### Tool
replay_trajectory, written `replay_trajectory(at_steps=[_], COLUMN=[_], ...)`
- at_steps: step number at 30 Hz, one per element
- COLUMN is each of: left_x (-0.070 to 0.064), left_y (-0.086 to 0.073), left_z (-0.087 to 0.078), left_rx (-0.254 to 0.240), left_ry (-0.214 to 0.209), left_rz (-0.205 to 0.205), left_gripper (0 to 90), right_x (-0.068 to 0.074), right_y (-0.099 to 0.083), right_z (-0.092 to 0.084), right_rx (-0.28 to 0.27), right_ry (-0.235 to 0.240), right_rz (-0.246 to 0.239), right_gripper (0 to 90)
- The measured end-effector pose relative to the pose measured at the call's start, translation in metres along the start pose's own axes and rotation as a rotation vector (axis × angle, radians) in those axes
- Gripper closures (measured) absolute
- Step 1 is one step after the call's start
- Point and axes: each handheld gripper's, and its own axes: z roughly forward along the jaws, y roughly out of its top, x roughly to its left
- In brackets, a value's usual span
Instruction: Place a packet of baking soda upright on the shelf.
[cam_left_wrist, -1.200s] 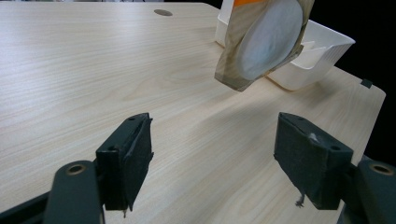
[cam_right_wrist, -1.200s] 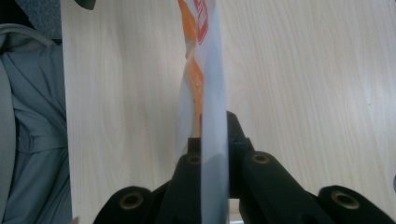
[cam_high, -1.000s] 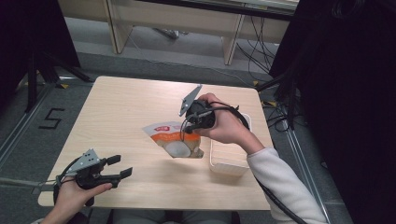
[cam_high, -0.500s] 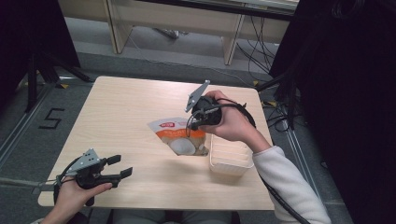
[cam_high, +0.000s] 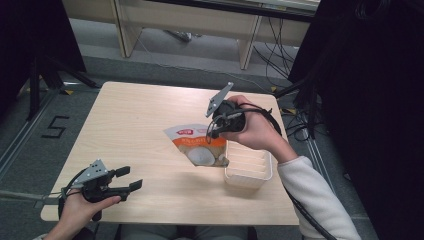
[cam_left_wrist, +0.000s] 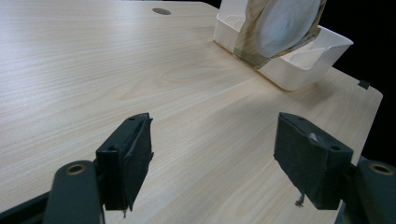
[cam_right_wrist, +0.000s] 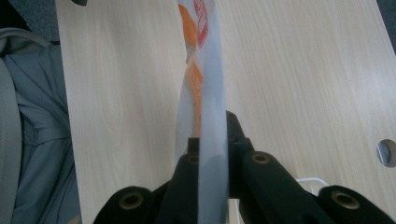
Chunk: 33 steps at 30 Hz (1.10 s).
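Item: flat food pouch (cam_high: 200, 145), orange and white — I have it pinched by its top edge in my right gripper (cam_high: 216, 126), hanging just beside the white tray (cam_high: 248, 171), its lower corner at the tray's near-left rim. Looks light, thin and floppy; I judge the sealed edge the safest hold. My left gripper (cam_high: 127, 179) — jaws wide, empty — rests well left of the tray. Broad bare table (cam_high: 130, 115) left of the tray; its right edge is close.
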Motion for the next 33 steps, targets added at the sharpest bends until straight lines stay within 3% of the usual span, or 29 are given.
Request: replay_trajectory(at_steps=[4,6,7,15,18,19,22,25,31,32,33], left_x=[0.0,-0.001,-0.001,-0.002,-0.001,-0.001,-0.002,-0.001,-0.001,-0.001,-0.001], left_y=[0.0,0.0,0.0,0.0,0.0,0.0,0.0,0.0,0.0,0.0,0.0], left_z=[0.0,0.0,0.0,0.002,0.002,0.002,0.002,0.002,0.002,0.002,0.002], left_rx=[0.001,0.001,0.0,0.008,0.003,0.003,-0.004,-0.001,-0.002,-0.002,-0.002], left_ry=[0.003,0.003,0.003,0.003,-0.01,-0.01,-0.003,-0.007,-0.003,-0.004,-0.002], left_rz=[-0.002,-0.003,-0.003,-0.005,0.014,0.014,-0.01,0.017,0.014,0.013,0.012], left_gripper=[27.0,27.0,27.0,27.1,27.1,27.1,27.1,27.1,27.1,27.1,27.1], right_x=[0.0,-0.001,-0.001,-0.003,-0.002,-0.004,-0.005,-0.005,-0.005,-0.007,-0.005], right_y=[-0.002,-0.003,-0.005,-0.009,-0.011,-0.012,-0.014,-0.017,-0.022,-0.023,-0.024], right_z=[-0.004,-0.004,-0.007,-0.013,-0.012,-0.011,-0.014,-0.016,-0.02,-0.02,-0.021], right_rx=[0.003,0.0,0.006,-0.007,-0.003,-0.005,-0.011,-0.011,0.0,-0.005,0.004], right_ry=[-0.003,-0.006,-0.007,-0.015,-0.011,-0.01,-0.007,-0.01,-0.017,-0.012,-0.023], right_rz=[0.008,-0.014,0.012,0.005,0.031,0.009,0.015,0.019,0.025,-0.014,0.031], right_gripper=[90.0,90.0,90.0,90.0,90.0,90.0,90.0,90.0,90.0,90.0,90.0])
